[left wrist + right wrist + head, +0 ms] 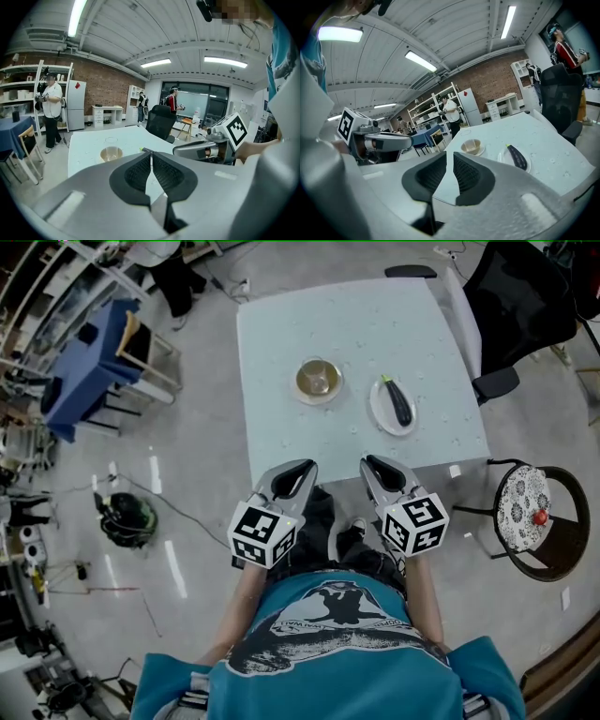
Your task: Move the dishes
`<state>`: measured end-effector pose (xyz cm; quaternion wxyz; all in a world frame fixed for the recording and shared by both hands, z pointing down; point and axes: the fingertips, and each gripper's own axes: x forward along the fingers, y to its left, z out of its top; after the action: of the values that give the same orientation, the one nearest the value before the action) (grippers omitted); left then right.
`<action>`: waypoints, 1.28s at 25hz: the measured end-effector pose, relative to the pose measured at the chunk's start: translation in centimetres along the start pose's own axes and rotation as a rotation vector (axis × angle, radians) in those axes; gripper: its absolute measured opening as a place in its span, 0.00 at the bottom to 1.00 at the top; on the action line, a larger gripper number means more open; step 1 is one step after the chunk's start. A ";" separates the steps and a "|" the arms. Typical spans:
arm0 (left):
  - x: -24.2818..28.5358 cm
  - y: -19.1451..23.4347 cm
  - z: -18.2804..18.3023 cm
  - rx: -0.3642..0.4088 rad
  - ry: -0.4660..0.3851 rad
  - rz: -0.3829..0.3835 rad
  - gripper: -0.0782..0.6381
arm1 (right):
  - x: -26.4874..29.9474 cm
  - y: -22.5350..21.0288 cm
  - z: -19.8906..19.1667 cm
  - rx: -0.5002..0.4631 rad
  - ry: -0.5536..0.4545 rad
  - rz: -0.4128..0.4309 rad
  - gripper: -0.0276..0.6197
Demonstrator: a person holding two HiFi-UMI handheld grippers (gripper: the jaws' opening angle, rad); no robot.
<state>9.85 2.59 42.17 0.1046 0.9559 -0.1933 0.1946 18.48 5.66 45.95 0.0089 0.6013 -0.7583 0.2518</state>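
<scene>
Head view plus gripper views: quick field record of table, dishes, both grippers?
table: pale, square, in front of the person
bowl: on the table, to the plate's left, apart from it
plate: white, holds a dark eggplant
left gripper: jaws together, empty, by the table's near edge
right gripper: jaws slightly apart, nothing between them, by the near edge
contact with dishes: none
</scene>
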 end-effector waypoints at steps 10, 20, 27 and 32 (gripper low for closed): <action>2.5 7.8 3.9 0.017 -0.045 -0.034 0.15 | 8.2 -2.3 3.4 -0.103 0.066 -0.066 0.22; 3.3 12.6 4.9 0.029 -0.053 -0.077 0.15 | 18.3 -5.1 3.7 -0.304 0.234 -0.089 0.45; 2.9 14.9 4.2 0.007 -0.031 -0.068 0.15 | 24.4 -7.9 2.7 -0.393 0.372 -0.122 0.53; 2.4 16.4 3.3 0.012 -0.014 -0.055 0.15 | 27.2 -9.2 1.7 -0.402 0.429 -0.137 0.53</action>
<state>6.31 -13.94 42.21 0.1028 0.9628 -0.1664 0.1864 19.82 -21.10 56.51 0.3045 0.5706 -0.7312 0.2168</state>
